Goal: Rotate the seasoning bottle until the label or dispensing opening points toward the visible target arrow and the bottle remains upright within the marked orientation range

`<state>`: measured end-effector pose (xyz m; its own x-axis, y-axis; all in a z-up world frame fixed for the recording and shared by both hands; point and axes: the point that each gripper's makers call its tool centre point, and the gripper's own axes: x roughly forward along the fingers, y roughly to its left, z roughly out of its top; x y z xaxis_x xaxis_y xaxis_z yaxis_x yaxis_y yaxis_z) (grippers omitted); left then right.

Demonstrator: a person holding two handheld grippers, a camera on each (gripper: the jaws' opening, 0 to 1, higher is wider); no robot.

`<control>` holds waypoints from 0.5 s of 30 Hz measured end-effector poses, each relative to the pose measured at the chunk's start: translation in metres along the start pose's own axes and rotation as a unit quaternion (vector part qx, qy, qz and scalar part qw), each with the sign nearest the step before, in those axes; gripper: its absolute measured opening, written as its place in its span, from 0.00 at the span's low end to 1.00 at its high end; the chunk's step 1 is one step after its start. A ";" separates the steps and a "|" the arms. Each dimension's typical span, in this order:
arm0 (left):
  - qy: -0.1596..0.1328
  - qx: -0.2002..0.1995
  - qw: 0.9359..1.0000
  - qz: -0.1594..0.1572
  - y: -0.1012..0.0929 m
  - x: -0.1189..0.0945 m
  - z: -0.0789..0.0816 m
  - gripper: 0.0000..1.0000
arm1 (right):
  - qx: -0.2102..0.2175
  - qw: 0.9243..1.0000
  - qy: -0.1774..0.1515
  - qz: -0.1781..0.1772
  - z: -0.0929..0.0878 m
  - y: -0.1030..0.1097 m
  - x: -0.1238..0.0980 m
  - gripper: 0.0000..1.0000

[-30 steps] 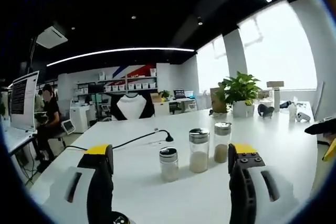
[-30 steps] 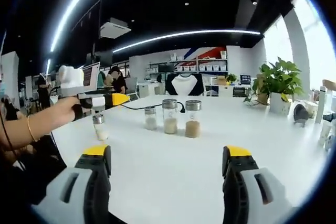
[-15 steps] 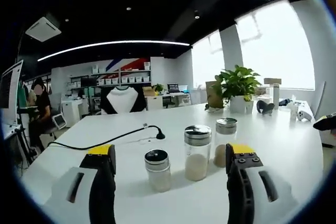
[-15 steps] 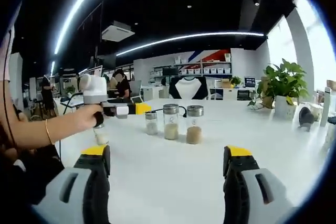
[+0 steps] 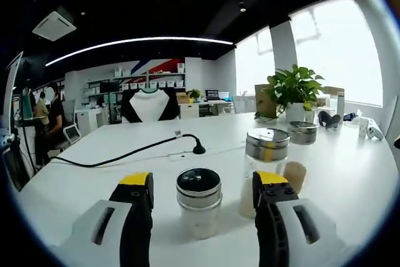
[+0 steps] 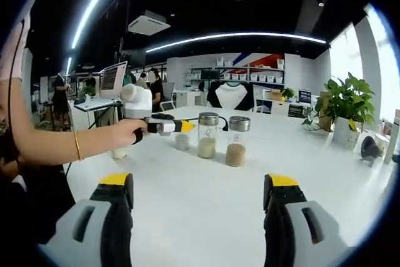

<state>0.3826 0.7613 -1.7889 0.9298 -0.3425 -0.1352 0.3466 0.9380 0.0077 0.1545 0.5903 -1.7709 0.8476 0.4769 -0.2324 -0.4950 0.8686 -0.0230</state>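
A: Broad white desk [image 5: 94, 161] under everything. Any target arrow marked on it?

B: None to be made out in either view. Risky, judging the turn without that mark.

A: Left gripper [image 5: 199, 186]?

B: Jaws wide apart, gripping nothing, straddling the short glass seasoning bottle with the black-and-chrome cap and pale powder [image 5: 199, 201]. Bottle upright on the desk, between the yellow-tipped jaws, not yet touched as far as can be told.

A: Neighbours?

B: Taller glass shaker with a silver lid [image 5: 265, 161] just beside the right-hand jaw, maybe touching; cannot tell. Third shaker with tan powder [image 5: 300, 151] close behind. Closing or twisting here likely to nudge the tall one over.

A: Other hazards?

B: Off-centre grip probably tips the short bottle instead of spinning it. Black cable [image 5: 125, 153] well behind, little threat.

A: Right gripper [image 6: 197, 195]?

B: Jaws spread wide, empty, hanging over bare desk, well back from the bottles.
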 end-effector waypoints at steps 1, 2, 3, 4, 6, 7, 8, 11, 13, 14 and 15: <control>-0.004 -0.003 1.000 -0.002 0.000 0.003 0.001 0.65 | 0.008 1.000 -0.003 0.005 0.000 0.001 0.001 0.86; -0.006 0.000 1.000 0.001 0.000 0.004 0.001 0.62 | 0.017 1.000 -0.007 0.007 0.002 0.001 0.001 0.86; -0.006 0.005 1.000 0.004 0.002 0.006 0.000 0.58 | 0.019 1.000 -0.009 0.005 0.003 0.001 0.001 0.86; -0.004 0.007 1.000 0.007 0.003 0.007 -0.001 0.56 | 0.016 1.000 -0.010 0.006 0.003 0.001 0.001 0.85; -0.001 0.000 1.000 0.010 0.006 0.010 -0.004 0.53 | 0.016 1.000 -0.010 0.005 0.004 0.001 0.001 0.85; 0.002 -0.006 1.000 0.013 0.007 0.012 -0.007 0.51 | 0.022 1.000 -0.013 0.006 0.005 0.002 0.001 0.85; 0.013 0.003 1.000 0.021 0.010 0.013 -0.013 0.48 | 0.026 1.000 -0.014 0.006 0.005 0.002 0.001 0.84; 0.011 0.005 1.000 0.010 0.007 0.013 -0.014 0.37 | 0.025 1.000 0.009 0.002 -0.008 0.001 0.003 0.83; 0.008 0.013 1.000 0.015 0.008 0.012 -0.011 0.37 | 0.027 1.000 0.007 0.000 -0.009 0.001 0.003 0.83; 0.010 0.010 1.000 0.014 0.007 0.011 -0.012 0.37 | 0.035 0.999 0.008 0.004 -0.010 0.002 0.003 0.83; 0.009 0.002 1.000 0.017 0.008 0.011 -0.012 0.37 | 0.037 0.999 0.007 0.005 -0.009 0.003 0.004 0.83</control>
<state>0.3942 0.7653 -1.8020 0.9385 -0.3093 -0.1535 0.3156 0.9487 0.0174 0.1543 0.5932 -1.7809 0.8401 0.4838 -0.2454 -0.4870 0.8719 0.0514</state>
